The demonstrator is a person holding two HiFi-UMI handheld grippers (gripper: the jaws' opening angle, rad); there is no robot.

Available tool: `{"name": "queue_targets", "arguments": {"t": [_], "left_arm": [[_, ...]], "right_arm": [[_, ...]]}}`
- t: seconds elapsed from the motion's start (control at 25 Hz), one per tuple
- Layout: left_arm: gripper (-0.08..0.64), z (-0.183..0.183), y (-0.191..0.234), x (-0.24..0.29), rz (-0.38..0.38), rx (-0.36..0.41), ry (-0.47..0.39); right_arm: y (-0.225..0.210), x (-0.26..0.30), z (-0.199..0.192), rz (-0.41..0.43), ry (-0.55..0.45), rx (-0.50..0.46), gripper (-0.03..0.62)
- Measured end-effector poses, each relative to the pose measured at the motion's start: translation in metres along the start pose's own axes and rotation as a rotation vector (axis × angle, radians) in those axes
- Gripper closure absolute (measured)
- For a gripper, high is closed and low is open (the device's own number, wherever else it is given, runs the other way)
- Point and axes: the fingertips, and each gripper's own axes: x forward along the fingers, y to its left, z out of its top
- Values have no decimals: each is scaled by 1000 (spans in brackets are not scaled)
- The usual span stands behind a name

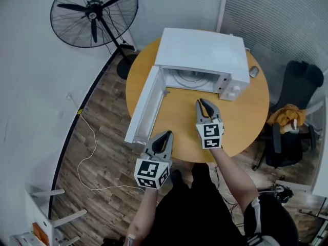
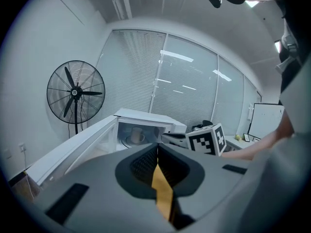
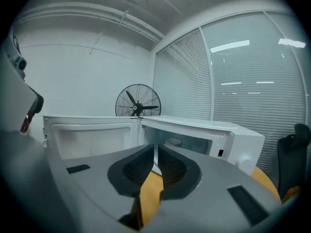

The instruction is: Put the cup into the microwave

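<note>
White microwave (image 1: 202,50) at upper centre is seen with the cup (image 2: 137,135) set inside, left gripper (image 1: 166,135) and right gripper (image 1: 201,103) are clenched empty below it, and the cup could be toppled if the open door (image 1: 146,104) is slammed.

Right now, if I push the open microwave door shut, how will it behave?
The door likely swings as one rigid panel, hinged at the microwave's left side. Pushed hard, the microwave might slide on the smooth round table.
</note>
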Motion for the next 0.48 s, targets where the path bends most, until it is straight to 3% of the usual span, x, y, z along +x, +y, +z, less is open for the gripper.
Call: {"name": "queue_targets", "arguments": {"t": [0.16, 0.48], "left_arm": [[561, 0, -6, -16, -60, 5, -22], [561, -5, -30, -37, -171, 20, -26]], "right_arm": [[20, -37, 6, -1, 12, 38, 578], [58, -101, 25, 78, 20, 134, 581]]}}
